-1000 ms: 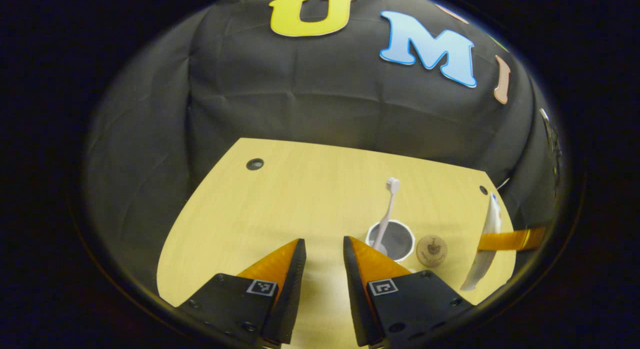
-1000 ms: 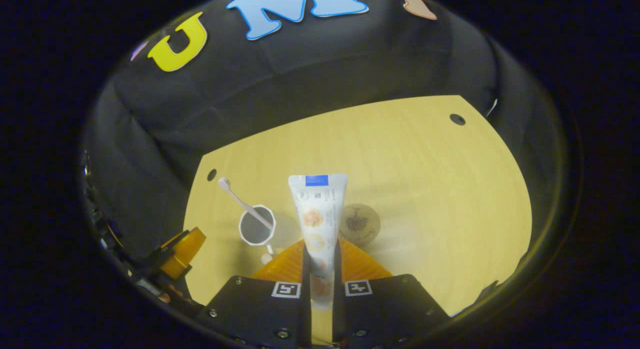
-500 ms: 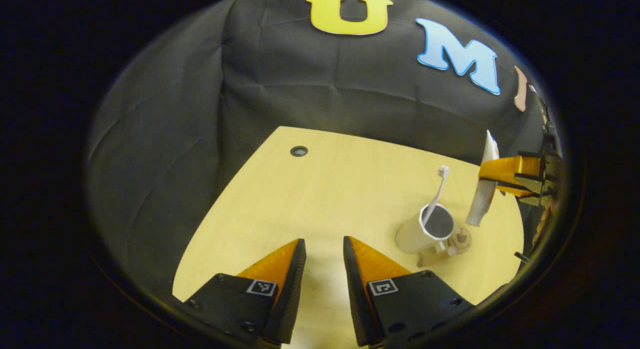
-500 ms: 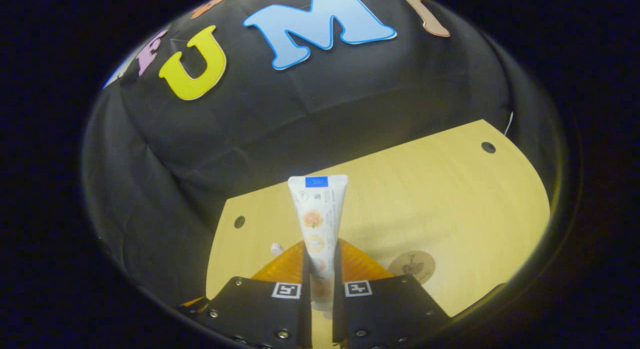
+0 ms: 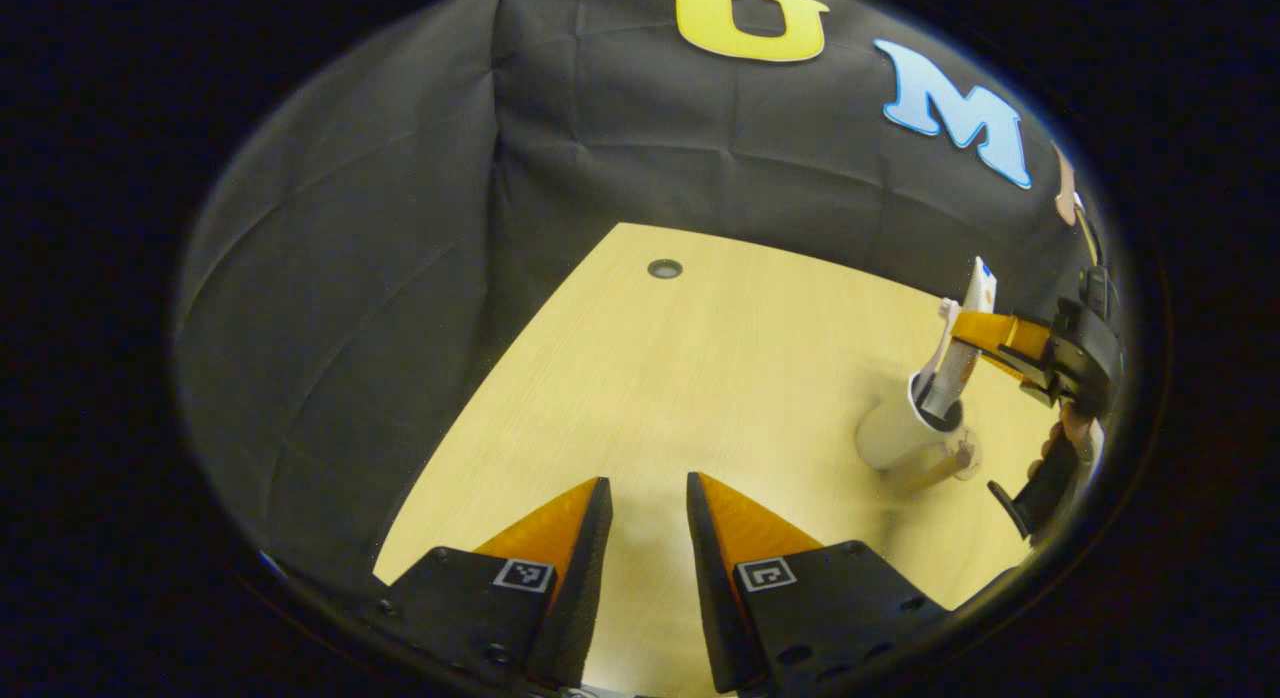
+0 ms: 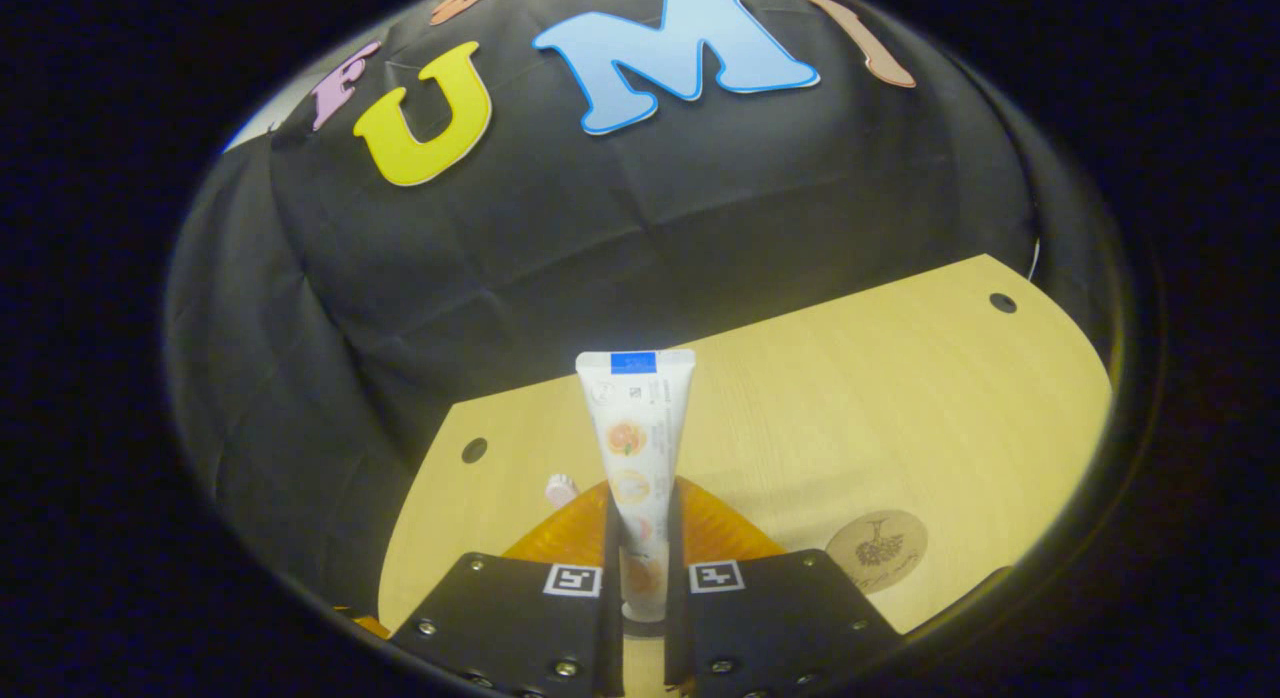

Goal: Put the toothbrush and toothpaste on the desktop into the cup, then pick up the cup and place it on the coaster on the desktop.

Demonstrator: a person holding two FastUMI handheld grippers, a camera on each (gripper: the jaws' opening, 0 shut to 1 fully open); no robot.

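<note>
Currently right gripper clamps toothpaste tube entering white cup; left gripper fingers apart, idle; off-centre descent risks tipping cup.

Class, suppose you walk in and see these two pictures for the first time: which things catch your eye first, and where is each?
The toothpaste tube stands out first, upright and clamped in the right claw at the centre of the right gripper view. In the left gripper view, at far right, its lower end dips into the white cup on the wooden desktop. The round coaster lies lower right in the right gripper view.
</note>
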